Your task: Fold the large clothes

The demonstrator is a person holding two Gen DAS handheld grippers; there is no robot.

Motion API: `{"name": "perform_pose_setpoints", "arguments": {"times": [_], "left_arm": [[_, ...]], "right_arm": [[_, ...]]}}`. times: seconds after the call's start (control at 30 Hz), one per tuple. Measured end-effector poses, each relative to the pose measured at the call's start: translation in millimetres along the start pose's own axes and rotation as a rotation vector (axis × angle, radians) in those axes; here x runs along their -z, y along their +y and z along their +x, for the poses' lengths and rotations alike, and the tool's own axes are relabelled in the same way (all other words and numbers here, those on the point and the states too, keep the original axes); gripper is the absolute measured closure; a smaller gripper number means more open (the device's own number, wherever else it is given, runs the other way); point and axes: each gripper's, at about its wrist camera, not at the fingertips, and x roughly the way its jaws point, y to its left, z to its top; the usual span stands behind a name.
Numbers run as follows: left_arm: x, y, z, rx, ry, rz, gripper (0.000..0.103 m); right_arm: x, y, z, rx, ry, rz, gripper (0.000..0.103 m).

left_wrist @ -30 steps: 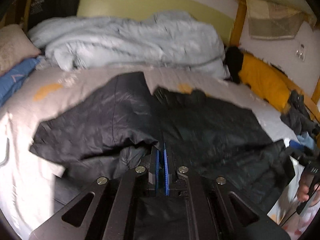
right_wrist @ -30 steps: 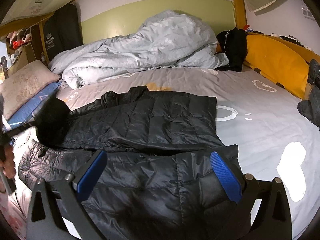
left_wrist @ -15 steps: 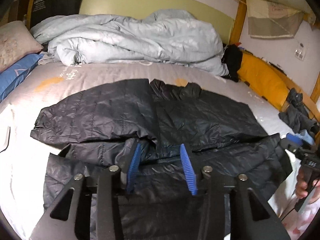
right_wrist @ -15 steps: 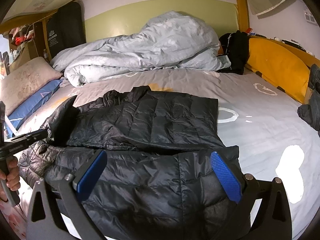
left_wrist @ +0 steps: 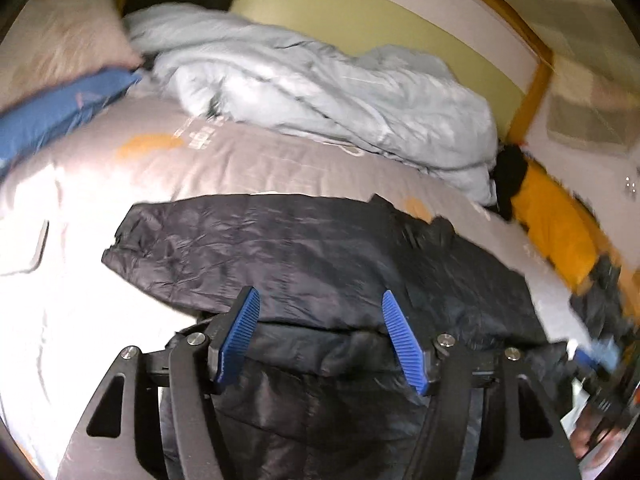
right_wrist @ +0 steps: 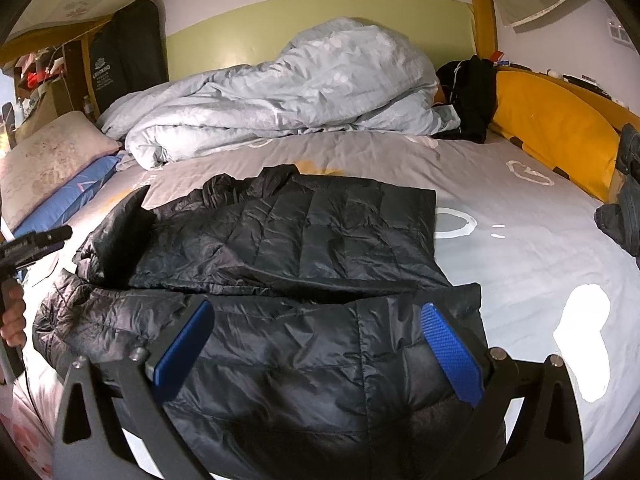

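Black puffer jacket (right_wrist: 304,248) lies spread on the grey bed sheet (right_wrist: 520,248), quilted and shiny, both sides folded in over the middle. Its near hem is cut off behind the gripper frames in both views. The left wrist view is smeared by motion blur, so the jacket's stitching is hard to make out there; the right wrist view shows it crisply.

The left gripper (left_wrist: 320,332) hovers over the jacket with its ribbed blue pads apart and opening; nothing is pinched between them. The right gripper (right_wrist: 320,352) stands wide above the lower hem, gripping nothing.

Only the right view shows the left gripper from the side, a hand (right_wrist: 14,320) on its handle. A crumpled pale quilt (right_wrist: 280,100) lies heaped beyond.
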Motion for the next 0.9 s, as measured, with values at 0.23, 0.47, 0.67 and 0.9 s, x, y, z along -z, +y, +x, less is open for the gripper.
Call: {"name": "perform_pose_setpoints", "arguments": {"times": [0.23,0.47,0.67,0.9], "left_arm": [[-8,48,16,-0.041,0.032,-0.163,0.040],[-4,81,36,-0.113,0.090,-0.268,0.040],[-2,108,37,-0.123,0.105,-0.362,0.037],[3,139,61,-0.076,0.171,-0.512,0.038]], "right_arm": [[1,2,2,-0.002,0.010,-0.011,0.000],[2,3,3,-0.002,0.013,-0.015,0.000],[2,3,3,-0.004,0.013,-0.014,0.000],[4,4,5,-0.004,0.019,-0.019,0.000]]}}
